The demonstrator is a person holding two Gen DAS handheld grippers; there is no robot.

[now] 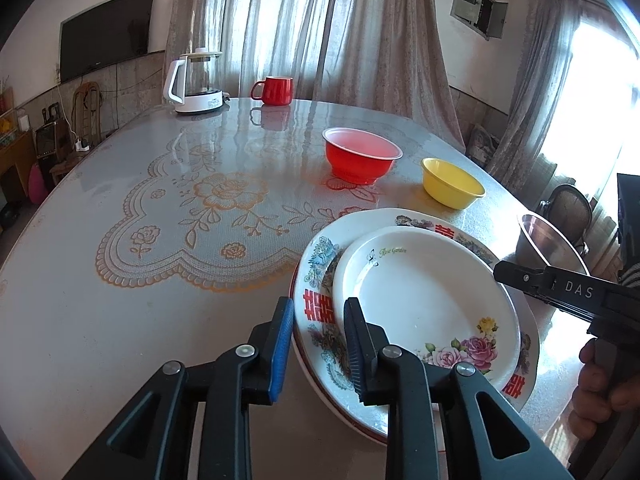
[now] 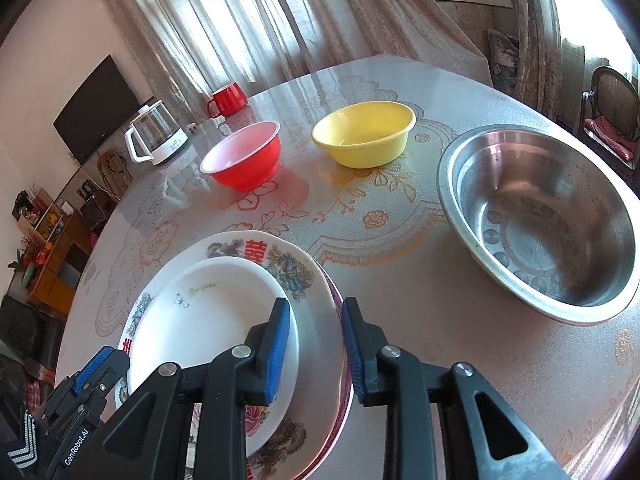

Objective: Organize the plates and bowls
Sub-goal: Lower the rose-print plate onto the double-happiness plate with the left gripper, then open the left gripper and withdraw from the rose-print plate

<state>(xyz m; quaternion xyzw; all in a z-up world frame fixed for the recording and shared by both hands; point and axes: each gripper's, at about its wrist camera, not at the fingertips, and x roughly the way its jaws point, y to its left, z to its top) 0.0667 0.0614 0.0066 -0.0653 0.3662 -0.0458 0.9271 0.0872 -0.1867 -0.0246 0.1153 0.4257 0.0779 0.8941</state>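
Note:
A small white plate painted with roses lies on a larger patterned plate with red characters, and a red-rimmed plate shows beneath them. My left gripper straddles the stack's left rim; its pads stand apart from it, open. My right gripper straddles the opposite rim of the small plate and patterned plate, with a stretch of rim showing between its pads, open. Farther back on the table stand a red bowl, a yellow bowl and a wide steel basin.
A glass kettle and a red mug stand at the table's far edge by the curtains. The glossy tablecloth stretches left of the plates. A hand grips the right tool. A chair stands beyond the basin.

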